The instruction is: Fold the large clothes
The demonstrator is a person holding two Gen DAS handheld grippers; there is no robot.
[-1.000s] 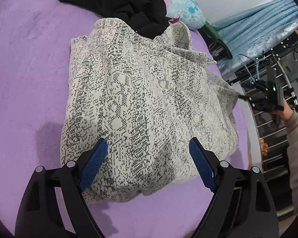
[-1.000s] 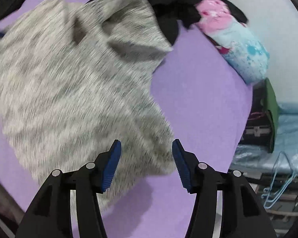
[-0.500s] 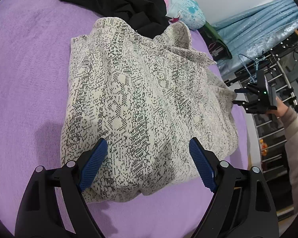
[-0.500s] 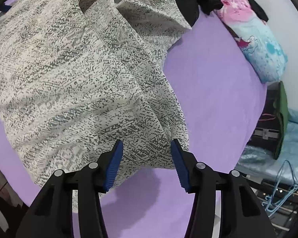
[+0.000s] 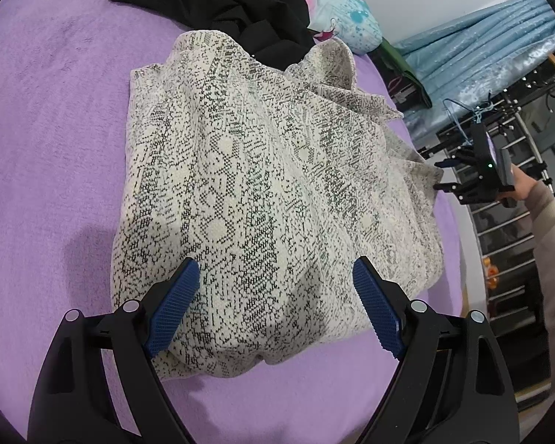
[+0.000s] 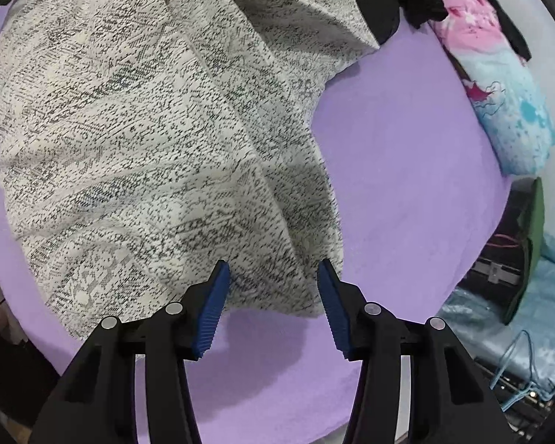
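Sweater (image 5: 262,199) lies beneath both grippers' parted fingers (image 6: 211,307), left wide, right narrower.

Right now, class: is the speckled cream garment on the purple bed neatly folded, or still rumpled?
Still rumpled. The speckled garment lies in a loose heap on the purple bed, with raised creases and an uneven far edge, not flat layers.

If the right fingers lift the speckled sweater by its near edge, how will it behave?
Probably floppy: the speckled sweater lies in soft folds, so it should sag and trail. Its thick knit suggests some weight. It likely will not slip, given the ribbed fingers.
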